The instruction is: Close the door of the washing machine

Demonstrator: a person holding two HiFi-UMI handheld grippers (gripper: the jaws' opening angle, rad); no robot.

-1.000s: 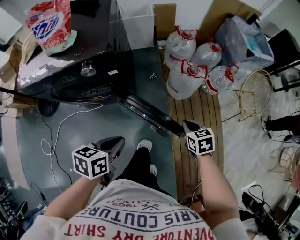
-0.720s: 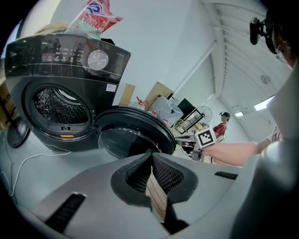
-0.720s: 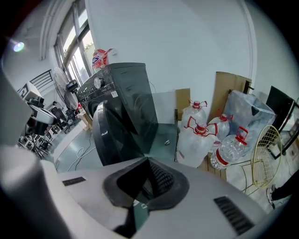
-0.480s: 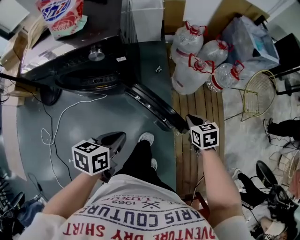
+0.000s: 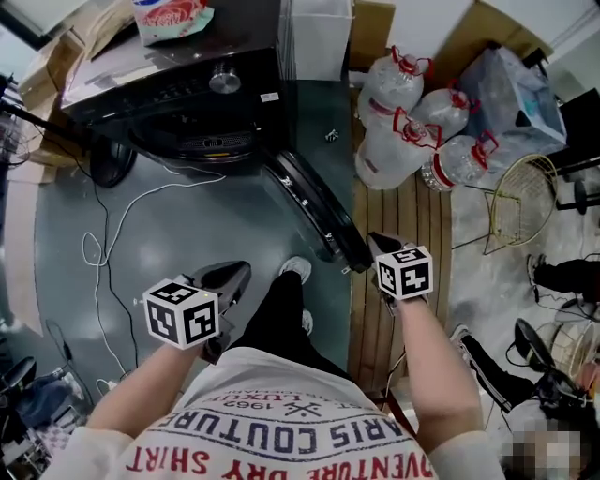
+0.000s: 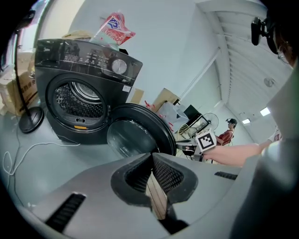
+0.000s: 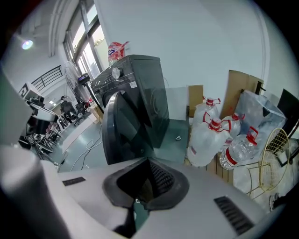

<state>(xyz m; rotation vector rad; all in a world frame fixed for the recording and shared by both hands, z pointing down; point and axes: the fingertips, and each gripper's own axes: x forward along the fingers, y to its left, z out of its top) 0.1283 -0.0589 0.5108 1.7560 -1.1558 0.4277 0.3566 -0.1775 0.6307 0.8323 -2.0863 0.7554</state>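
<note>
The black front-loading washing machine (image 5: 187, 103) stands at the top of the head view, drum open. Its round door (image 5: 314, 211) hangs wide open from the right-hand hinge and slants toward me. My right gripper (image 5: 375, 242) is shut with nothing in it, its tip against the door's free edge. In the right gripper view the door (image 7: 126, 126) stands just beyond the shut jaws of the right gripper (image 7: 148, 161). My left gripper (image 5: 239, 272) is shut and empty, low over the floor, apart from the door (image 6: 135, 135).
Several large water jugs (image 5: 403, 131) stand right of the machine on wooden boards (image 5: 403, 234). A detergent bag (image 5: 169, 14) lies on top of the machine. A white cable (image 5: 112, 244) trails over the grey floor at left. A wire chair (image 5: 516, 202) stands at the far right.
The door has swung a little toward the machine, with my right gripper staying at its free edge. The machine sits lower in the head view. The left gripper has hardly moved.
</note>
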